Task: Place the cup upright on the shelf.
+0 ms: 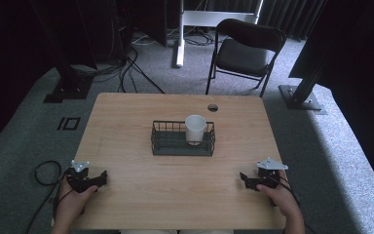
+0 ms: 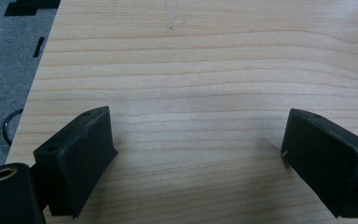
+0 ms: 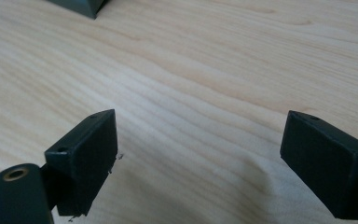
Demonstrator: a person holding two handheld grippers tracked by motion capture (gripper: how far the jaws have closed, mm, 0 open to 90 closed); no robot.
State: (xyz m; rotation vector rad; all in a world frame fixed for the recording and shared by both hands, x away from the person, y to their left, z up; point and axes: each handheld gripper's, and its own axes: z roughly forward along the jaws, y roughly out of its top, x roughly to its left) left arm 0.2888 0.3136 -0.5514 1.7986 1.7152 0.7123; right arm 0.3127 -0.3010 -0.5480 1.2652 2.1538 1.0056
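A white cup (image 1: 195,129) stands upright in the right part of a dark wire basket (image 1: 168,142) at the middle of the wooden table (image 1: 126,195). My left gripper (image 1: 100,179) rests near the table's front left corner, held by a hand, its jaws wide apart over bare wood (image 2: 198,135). At the front right, my right gripper (image 1: 244,180) is also open, with nothing between its jaws (image 3: 198,140). A corner of the basket (image 3: 81,6) shows at the top left of the right gripper view. Both grippers are well short of the basket.
A black folding chair (image 1: 246,48) stands beyond the table's far edge. A round cable hole (image 1: 213,107) sits near the far edge of the table. Cables (image 1: 44,173) trail on the grey carpet at the left. Dark stand legs flank the table.
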